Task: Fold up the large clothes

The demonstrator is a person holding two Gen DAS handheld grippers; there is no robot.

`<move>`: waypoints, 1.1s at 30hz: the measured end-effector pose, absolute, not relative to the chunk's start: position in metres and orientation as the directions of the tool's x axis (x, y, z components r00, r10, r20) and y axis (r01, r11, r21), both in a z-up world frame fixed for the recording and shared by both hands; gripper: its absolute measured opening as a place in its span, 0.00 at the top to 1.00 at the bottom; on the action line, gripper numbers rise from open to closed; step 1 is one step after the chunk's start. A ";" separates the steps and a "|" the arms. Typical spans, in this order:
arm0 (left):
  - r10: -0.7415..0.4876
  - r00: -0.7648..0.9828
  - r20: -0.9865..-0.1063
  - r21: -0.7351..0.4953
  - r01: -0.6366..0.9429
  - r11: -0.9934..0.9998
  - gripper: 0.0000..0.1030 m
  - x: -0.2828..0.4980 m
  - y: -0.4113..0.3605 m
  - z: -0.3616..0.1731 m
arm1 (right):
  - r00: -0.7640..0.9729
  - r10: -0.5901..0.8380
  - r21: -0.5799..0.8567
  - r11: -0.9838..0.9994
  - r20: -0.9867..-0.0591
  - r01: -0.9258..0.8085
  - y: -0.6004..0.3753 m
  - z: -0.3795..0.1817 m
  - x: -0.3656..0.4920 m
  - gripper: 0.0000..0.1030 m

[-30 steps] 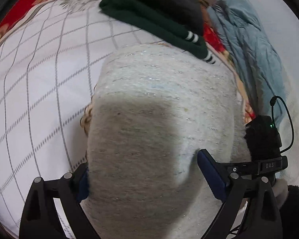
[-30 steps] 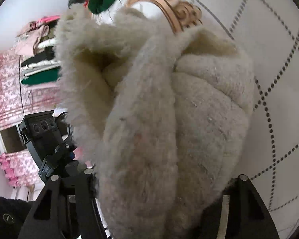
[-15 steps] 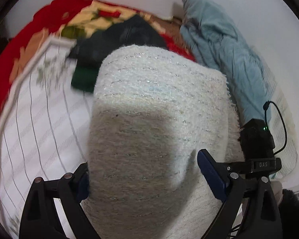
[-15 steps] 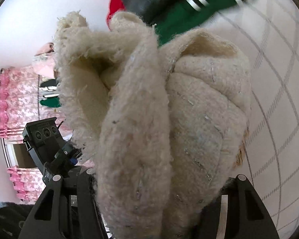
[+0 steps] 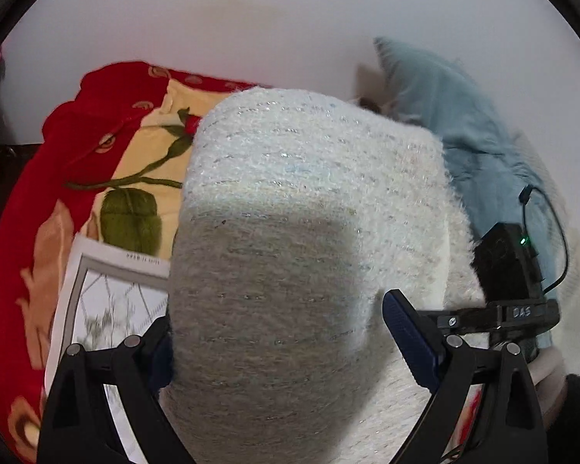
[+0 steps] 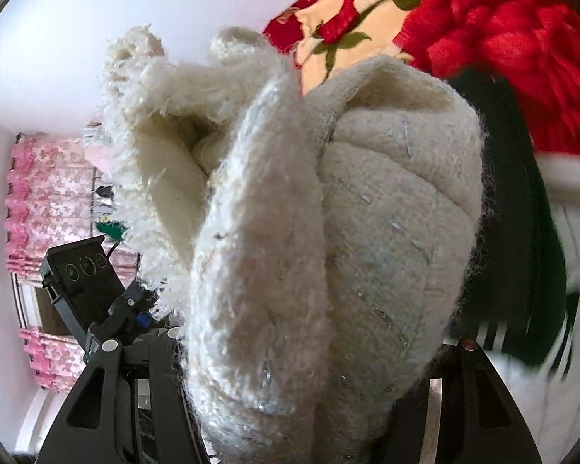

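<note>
A thick, folded cream sweater with silver threads (image 5: pixel 301 239) fills the left wrist view and is clamped between the jaws of my left gripper (image 5: pixel 282 352), lifted above the bed. In the right wrist view the same sweater (image 6: pixel 328 239) shows its bundled folded edge, clamped in my right gripper (image 6: pixel 309 398). The other gripper's black body shows in each view, at the right (image 5: pixel 510 270) and at the lower left (image 6: pixel 85 282). The fingertips of both grippers are mostly hidden by the knit.
A red floral blanket (image 5: pixel 58 162) and a white grid-patterned sheet (image 5: pixel 104 297) lie below. A light blue garment (image 5: pixel 456 123) lies by the white wall. A dark green and black garment (image 6: pixel 522 270) lies at the right. Pink curtains (image 6: pixel 46 201) hang behind.
Both grippers have lifted the folded sweater up and away from the grid sheet toward the wall. The green garment has dropped out of the left view; the red blanket now shows.
</note>
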State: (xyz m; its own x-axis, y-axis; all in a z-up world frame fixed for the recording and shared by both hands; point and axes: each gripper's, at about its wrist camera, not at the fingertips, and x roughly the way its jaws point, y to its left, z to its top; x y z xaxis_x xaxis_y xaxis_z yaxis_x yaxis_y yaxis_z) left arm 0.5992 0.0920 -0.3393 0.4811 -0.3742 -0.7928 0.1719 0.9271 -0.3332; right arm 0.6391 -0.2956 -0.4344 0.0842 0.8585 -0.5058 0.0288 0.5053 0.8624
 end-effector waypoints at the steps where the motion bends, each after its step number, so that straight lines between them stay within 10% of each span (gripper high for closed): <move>1: -0.366 0.465 -0.806 -0.330 0.160 0.930 0.08 0.613 0.092 -0.357 | 0.079 0.852 0.855 0.517 -0.518 0.037 -0.299 -0.444 0.653 0.40; 10: -0.330 0.405 -0.853 -0.313 0.110 0.943 0.08 0.646 0.102 -0.441 | 0.015 0.759 0.756 0.647 -0.651 0.097 -0.304 -0.508 0.724 0.25; 19: -0.121 0.481 -0.868 -0.117 0.038 0.992 0.07 0.608 0.086 -0.397 | 0.180 0.259 0.266 0.964 -0.949 0.019 -0.292 -0.429 0.656 0.02; 33: 0.033 0.603 -0.797 0.008 -0.045 0.999 0.01 0.471 0.074 -0.271 | 0.397 -0.171 -0.112 0.980 -0.902 0.167 -0.270 -0.270 0.477 0.00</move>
State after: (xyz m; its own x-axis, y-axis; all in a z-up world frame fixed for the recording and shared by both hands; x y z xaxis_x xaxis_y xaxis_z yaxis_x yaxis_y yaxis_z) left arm 0.4707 0.0735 -0.2707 0.6028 0.0333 -0.7972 -0.0449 0.9990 0.0078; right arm 0.4767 -0.2699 -0.2705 0.3968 -0.1707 -0.9019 0.1673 0.9795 -0.1118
